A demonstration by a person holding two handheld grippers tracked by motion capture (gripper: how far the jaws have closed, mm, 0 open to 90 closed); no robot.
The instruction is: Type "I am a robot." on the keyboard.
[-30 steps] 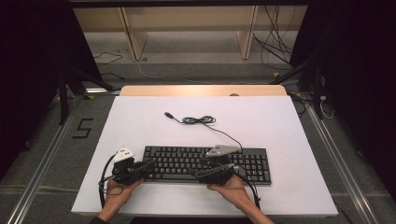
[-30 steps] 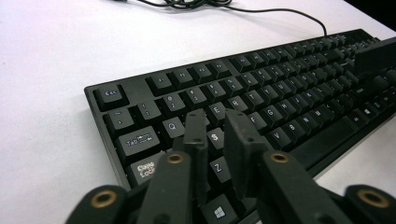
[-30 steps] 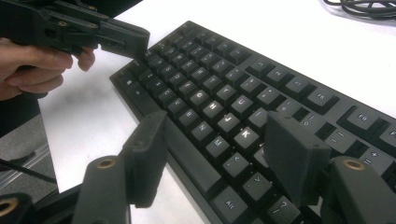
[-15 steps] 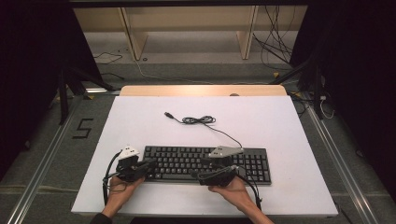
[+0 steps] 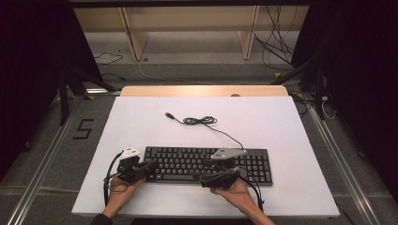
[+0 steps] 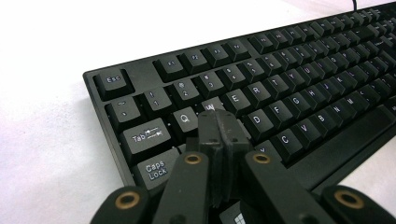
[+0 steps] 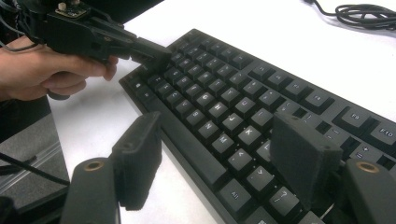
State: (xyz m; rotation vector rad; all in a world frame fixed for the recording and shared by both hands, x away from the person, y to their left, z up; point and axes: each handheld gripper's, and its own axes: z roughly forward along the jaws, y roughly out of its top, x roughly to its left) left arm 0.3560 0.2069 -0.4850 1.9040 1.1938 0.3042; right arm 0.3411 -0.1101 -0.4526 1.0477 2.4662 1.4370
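Under both grippers: the black keyboard point(image 5: 206, 164) on the white table point(image 5: 281, 122).
The clenched left gripper point(image 6: 220, 128) hides the A key; the right gripper point(image 7: 219, 154) gapes, straddling the keyboard's near edge.

Left gripper point(image 5: 149, 167): black body, white three-cornered plate on top, black cable looped behind.
Right gripper point(image 5: 220, 178): black, grey three-cornered plate, black cable trailing.
Jaws: matte black blocks on black arms with brass-ringed screws.
Hands point(image 5: 119, 194): bare; a dark sleeve edge showed at the left wrist.
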